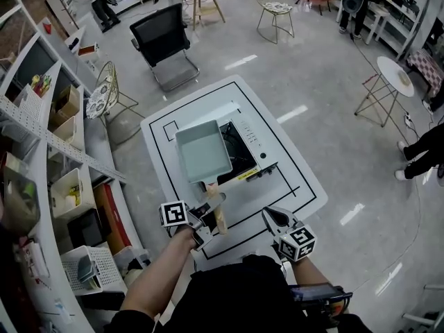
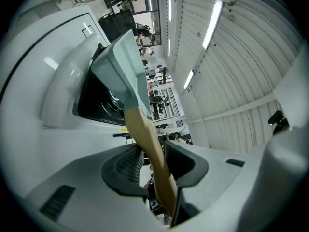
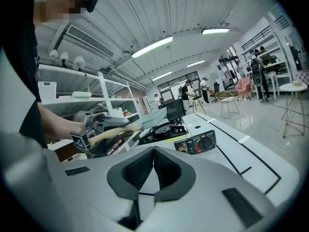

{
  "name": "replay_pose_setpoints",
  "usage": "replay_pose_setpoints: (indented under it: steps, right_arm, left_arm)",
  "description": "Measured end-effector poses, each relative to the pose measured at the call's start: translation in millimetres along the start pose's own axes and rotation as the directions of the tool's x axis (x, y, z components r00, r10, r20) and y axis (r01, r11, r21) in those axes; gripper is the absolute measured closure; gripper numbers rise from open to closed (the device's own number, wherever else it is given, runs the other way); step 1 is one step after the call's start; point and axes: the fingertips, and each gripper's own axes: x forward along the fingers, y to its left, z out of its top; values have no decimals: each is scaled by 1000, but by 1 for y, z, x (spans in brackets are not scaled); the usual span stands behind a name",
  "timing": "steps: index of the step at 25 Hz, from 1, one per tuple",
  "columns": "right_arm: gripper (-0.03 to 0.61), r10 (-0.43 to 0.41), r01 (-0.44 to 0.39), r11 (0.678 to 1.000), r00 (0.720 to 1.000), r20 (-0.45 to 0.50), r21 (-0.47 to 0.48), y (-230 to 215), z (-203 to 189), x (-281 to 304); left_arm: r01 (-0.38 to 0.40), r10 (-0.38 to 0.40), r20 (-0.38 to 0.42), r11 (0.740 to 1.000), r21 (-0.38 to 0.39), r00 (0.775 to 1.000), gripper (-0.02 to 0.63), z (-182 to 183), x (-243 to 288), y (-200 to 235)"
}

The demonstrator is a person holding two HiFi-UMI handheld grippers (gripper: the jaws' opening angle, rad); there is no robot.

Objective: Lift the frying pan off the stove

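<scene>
Pan (image 1: 203, 151) hangs above the stove (image 1: 251, 143), its handle (image 1: 218, 212) clamped in the left tongs (image 1: 210, 215); right tongs (image 1: 269, 217), clenched empty, hover near the stove.

No legible text anywhere; yellow label (image 1: 245, 175) on the stove (image 1: 254, 141) too small.

The frying pan (image 1: 203, 156) hides much of the stove (image 1: 254, 141).
</scene>
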Motion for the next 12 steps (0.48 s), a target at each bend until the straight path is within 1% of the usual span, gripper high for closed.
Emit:
replay_pose_setpoints:
  steps: [3,4,7,12]
  right_arm:
    - [552,-1,1,1000,1000,-2,-5,6,-1,-1]
    - [552,-2,2,1000,1000,-1,-7,8,-1,-1]
    - [552,-4,4,1000,1000,1,-13,13,-2,-3]
    - [552,-10,10,1000,1000,4,-23,24,5,-4]
  left_arm:
    - [-54,54,-5,998,29,999,479,0,-12,8]
    - [-52,52,-3,998,28,999,479,0,-14,7]
    - [3,-3,9,1000,6,1000,477,-3,-18,-2]
    - [-56,55,11,998,35,998,476,-3,-37,5]
